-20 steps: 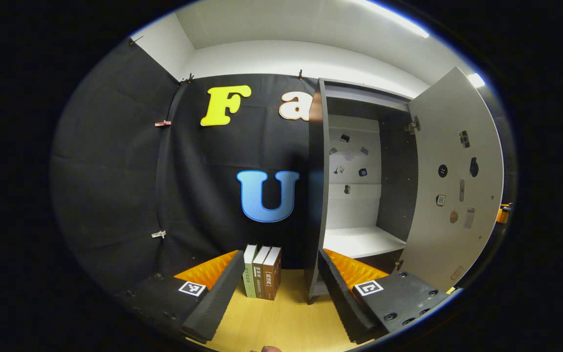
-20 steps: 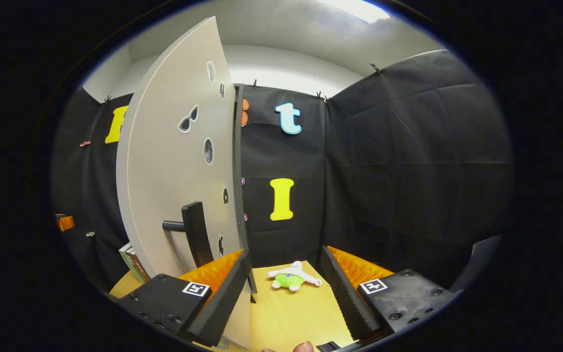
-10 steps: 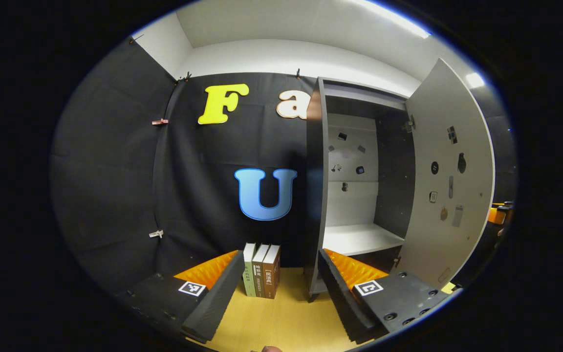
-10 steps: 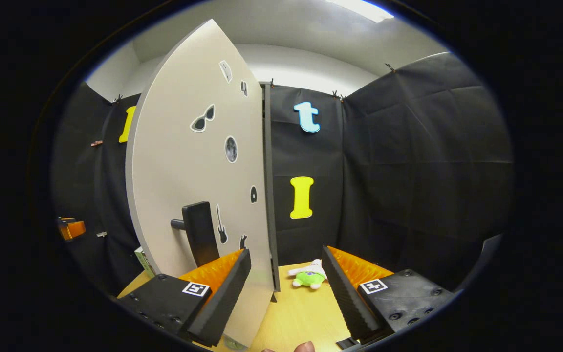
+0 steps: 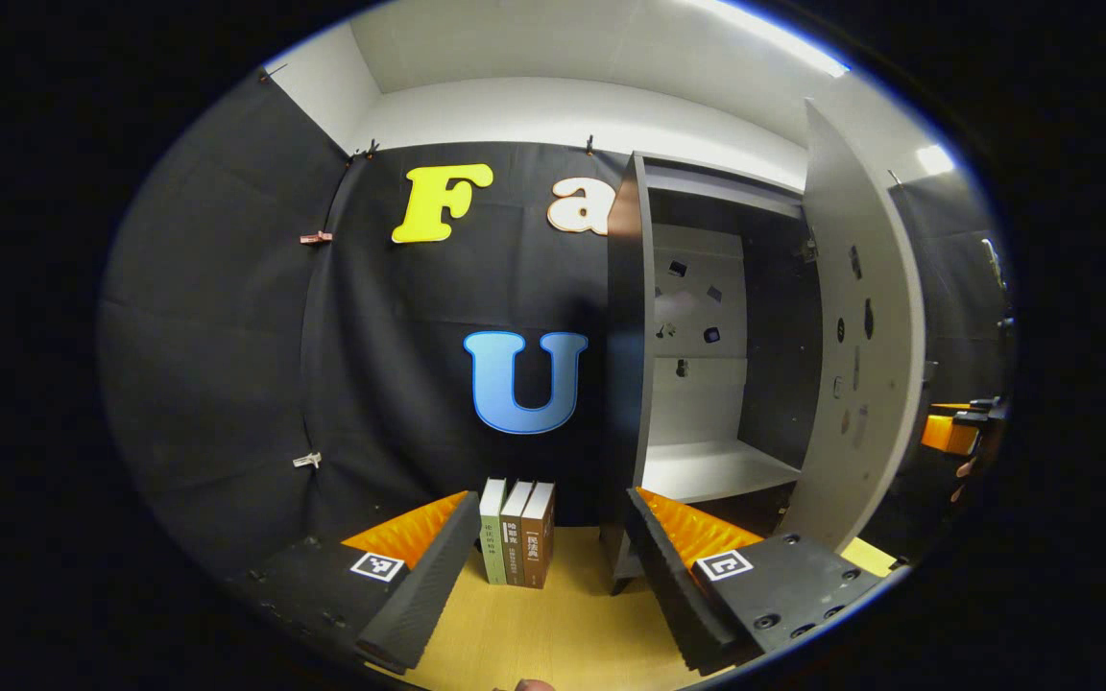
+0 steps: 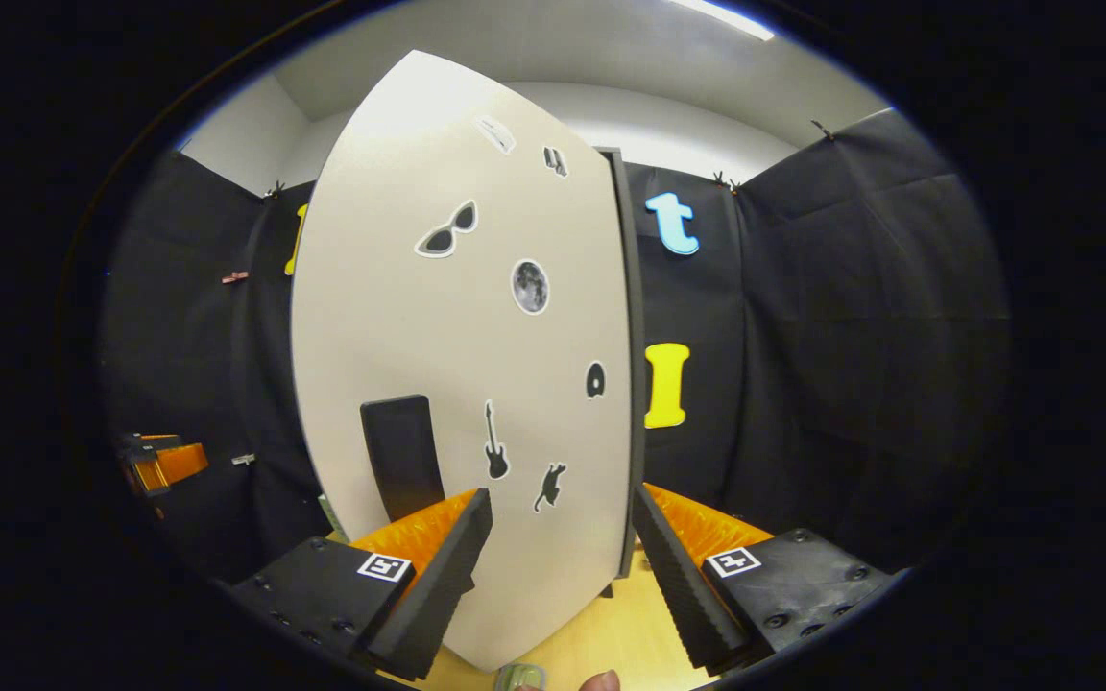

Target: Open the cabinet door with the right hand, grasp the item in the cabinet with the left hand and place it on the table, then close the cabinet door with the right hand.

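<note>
The cabinet door [image 6: 476, 384] stands half-open before the right gripper [image 6: 558, 566], jaws wide and empty. Rigid, light hinged panel: push at its handle [image 6: 404, 456].

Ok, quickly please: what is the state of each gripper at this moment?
Left gripper: open, holding nothing, facing the books.
Right gripper: open, holding nothing, its fingers close before the cabinet door.
</note>
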### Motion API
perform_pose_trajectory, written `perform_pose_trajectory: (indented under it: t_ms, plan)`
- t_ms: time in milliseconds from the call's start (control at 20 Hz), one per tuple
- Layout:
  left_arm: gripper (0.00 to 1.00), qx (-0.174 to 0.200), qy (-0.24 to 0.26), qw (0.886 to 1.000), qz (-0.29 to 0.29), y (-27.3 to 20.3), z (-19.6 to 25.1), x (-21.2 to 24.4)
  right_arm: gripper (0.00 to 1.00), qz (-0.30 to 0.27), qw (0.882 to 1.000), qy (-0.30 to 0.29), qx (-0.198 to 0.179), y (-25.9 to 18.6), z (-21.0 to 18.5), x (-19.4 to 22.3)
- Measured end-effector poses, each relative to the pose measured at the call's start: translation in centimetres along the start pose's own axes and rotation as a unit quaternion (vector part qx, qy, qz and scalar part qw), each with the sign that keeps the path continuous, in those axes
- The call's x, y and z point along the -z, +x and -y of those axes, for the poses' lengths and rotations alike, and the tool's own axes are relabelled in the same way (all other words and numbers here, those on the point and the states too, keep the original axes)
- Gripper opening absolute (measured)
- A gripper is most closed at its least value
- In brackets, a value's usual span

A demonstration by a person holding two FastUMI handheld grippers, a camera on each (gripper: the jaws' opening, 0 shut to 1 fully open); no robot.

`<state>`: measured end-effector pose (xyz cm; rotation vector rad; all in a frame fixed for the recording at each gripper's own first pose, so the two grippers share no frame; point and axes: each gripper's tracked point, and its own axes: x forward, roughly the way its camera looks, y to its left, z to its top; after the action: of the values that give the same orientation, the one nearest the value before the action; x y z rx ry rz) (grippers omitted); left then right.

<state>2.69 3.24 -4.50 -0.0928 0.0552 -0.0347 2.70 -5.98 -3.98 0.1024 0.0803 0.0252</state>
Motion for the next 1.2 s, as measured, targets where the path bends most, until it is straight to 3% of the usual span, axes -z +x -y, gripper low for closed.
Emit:
perform_pose_trajectory:
  t_ms: [150,300,1200]
  plan:
    - [0.94,-0.001,0.001,1.000,-0.001,-0.3,0.0,0.0,1.00,0.009,1.000,-0.008,-0.018,0.2,-2.5,-0.5]
    - [0.94,-0.004,0.002,1.000,-0.002,-0.5,-0.1,0.1,0.96,0.015,0.999,-0.022,-0.026,-0.2,-3.5,-0.7]
    - [0.94,-0.017,0.019,1.000,0.006,-2.4,1.1,-0.7,0.96,0.056,0.997,-0.045,0.010,-0.9,-2.5,-3.1]
